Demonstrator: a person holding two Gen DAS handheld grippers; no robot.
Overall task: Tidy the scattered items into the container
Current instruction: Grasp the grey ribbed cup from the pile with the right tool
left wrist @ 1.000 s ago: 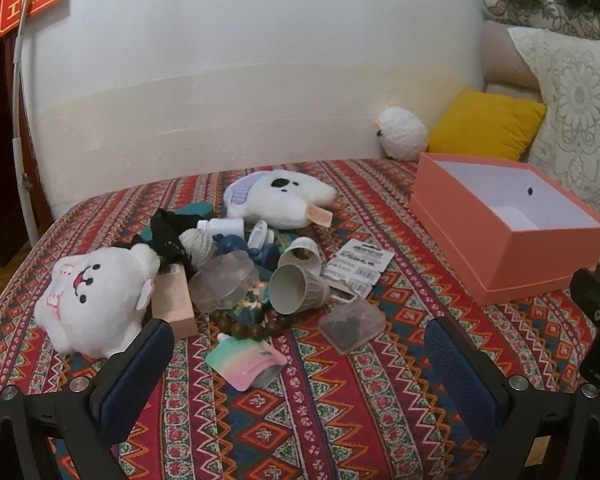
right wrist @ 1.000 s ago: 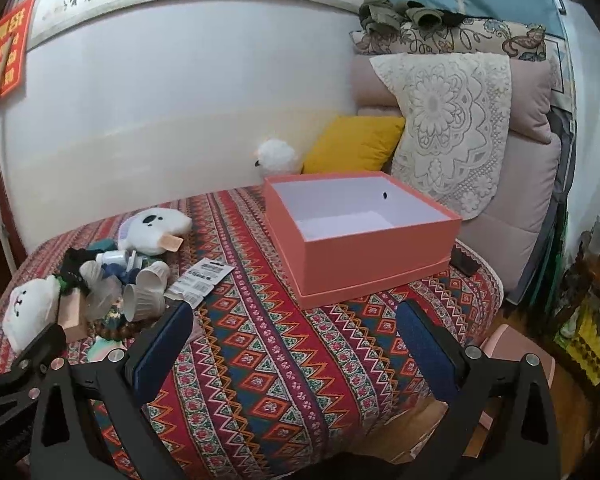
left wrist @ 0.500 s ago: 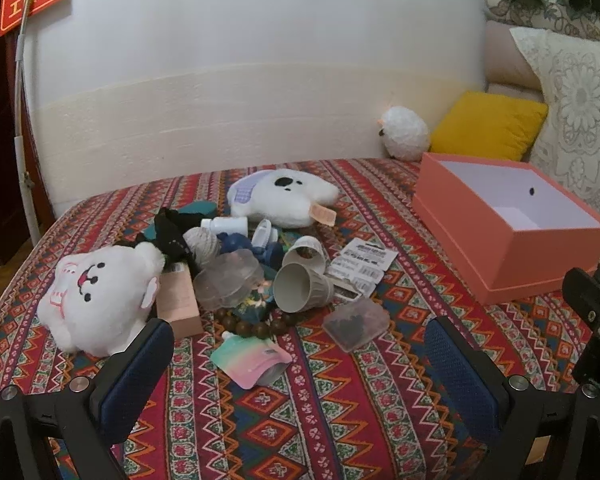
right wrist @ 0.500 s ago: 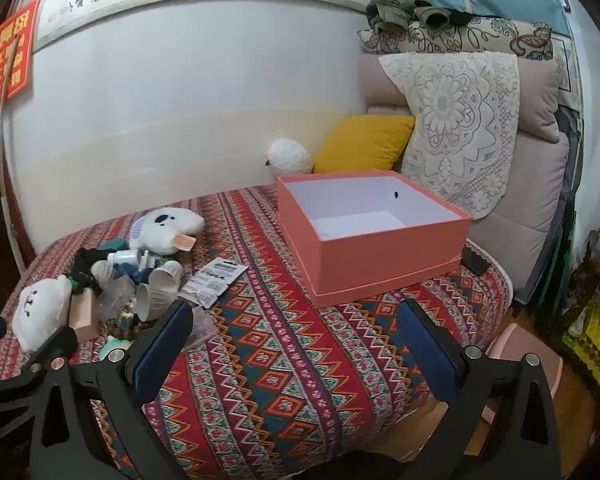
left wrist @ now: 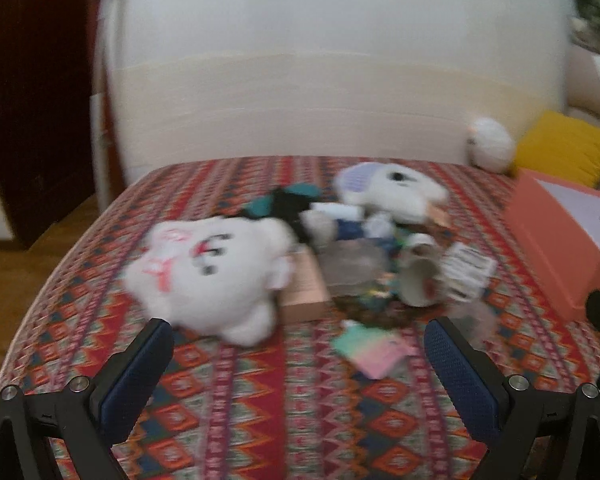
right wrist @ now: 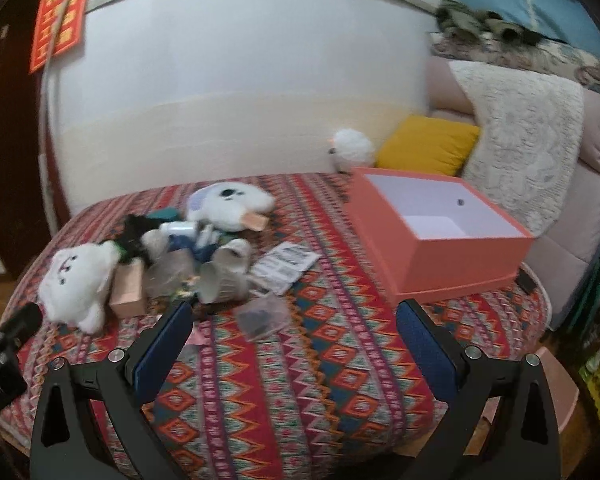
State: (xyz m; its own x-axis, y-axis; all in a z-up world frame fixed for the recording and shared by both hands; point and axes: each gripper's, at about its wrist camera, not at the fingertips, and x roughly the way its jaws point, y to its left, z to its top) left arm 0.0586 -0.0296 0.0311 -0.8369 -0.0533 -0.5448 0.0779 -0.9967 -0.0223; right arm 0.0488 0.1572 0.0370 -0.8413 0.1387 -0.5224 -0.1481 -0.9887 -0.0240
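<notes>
Patterned red cloth [right wrist: 300, 380] lies bare between and ahead of both my tongs, so I have open room in front of each. On my right wrist view the bed's rounded edge falls away low on both sides, with wooden floor [left wrist: 16, 264] showing off to the left in the left wrist view.

My left gripper [left wrist: 298, 354] has its blue pads spread wide apart and holds nothing. Just ahead of its left finger lies a white plush [left wrist: 212, 272], close to the fingertip but not touching as far as I can tell through the blur. Beside the plush sits a tan block [left wrist: 306, 288], and ahead of the right finger a pastel card [left wrist: 374, 350] lies flat on the cloth.

My right gripper [right wrist: 290, 322] is likewise spread open and empty. A small clear packet [right wrist: 260, 316] lies between its fingers, a little ahead. The heap of scattered items [right wrist: 204, 256] sits ahead and to the left, with a second white plush [right wrist: 230, 204] at its far side. The orange box [right wrist: 440, 240], open and white inside, stands ahead of the right finger, well apart from the heap.
</notes>
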